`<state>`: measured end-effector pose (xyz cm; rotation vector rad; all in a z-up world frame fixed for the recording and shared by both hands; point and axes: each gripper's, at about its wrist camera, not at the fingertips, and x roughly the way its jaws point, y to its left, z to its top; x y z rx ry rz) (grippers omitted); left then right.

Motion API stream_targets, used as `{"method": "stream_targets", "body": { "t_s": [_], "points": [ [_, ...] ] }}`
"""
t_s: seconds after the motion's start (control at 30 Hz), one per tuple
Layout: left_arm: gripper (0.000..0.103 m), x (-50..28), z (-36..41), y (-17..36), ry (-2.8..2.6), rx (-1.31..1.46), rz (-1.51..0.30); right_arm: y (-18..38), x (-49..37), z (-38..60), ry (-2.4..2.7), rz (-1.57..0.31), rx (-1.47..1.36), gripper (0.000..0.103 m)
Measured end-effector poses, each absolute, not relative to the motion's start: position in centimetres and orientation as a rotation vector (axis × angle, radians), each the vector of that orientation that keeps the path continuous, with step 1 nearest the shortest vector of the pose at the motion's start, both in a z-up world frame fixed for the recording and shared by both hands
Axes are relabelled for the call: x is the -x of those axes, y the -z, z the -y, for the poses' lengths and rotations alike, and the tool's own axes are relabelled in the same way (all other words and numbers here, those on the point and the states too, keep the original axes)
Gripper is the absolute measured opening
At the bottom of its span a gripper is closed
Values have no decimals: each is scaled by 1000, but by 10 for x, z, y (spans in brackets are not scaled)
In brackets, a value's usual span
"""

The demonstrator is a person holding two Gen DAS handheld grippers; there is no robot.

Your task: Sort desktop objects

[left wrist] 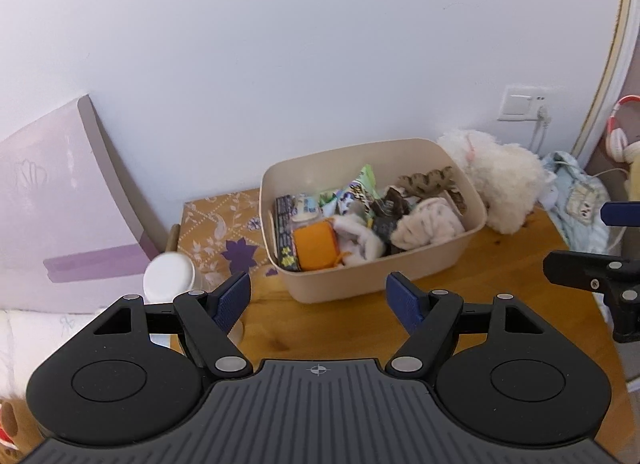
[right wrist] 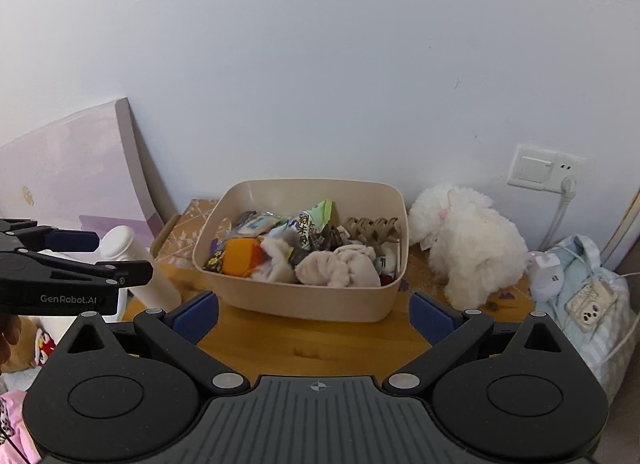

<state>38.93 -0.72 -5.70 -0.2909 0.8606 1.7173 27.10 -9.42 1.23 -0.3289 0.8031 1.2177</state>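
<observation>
A beige plastic bin (left wrist: 384, 268) (right wrist: 304, 306) stands on the wooden table (left wrist: 340, 328) (right wrist: 312, 344) near the wall. Inside lie an orange pouch (left wrist: 316, 250) (right wrist: 240, 256), snack packets (left wrist: 360, 188) (right wrist: 312, 224), pale fluffy cloths (left wrist: 428, 224) (right wrist: 340, 270) and brown cardboard pieces (left wrist: 428, 180) (right wrist: 372, 226). My left gripper (left wrist: 320, 298) hovers open in front of the bin, nothing between its blue pads. My right gripper (right wrist: 316, 318) is open too, just short of the bin's front wall. Each gripper shows at the edge of the other's view.
A white plush dog (left wrist: 496, 176) (right wrist: 468, 248) sits right of the bin. A white cylinder (left wrist: 170, 278) (right wrist: 140, 264) and a patterned box (left wrist: 224, 232) (right wrist: 184, 232) lie left of it. A purple board (left wrist: 60, 200) leans on the wall. A light blue bag (right wrist: 592, 304) with a charger hangs beyond the table's right edge.
</observation>
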Motion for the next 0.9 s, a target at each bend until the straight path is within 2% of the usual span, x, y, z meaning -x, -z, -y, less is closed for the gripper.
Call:
{"method": "stream_targets", "body": {
  "t_s": [0.17, 0.9],
  "points": [
    [76, -400, 37, 54, -1673, 273, -868, -23, -248, 112, -1214, -756, 350, 103],
    [76, -410, 143, 50, -1572, 317, -905, -39, -200, 169, -1204, -796, 391, 103]
  ]
}}
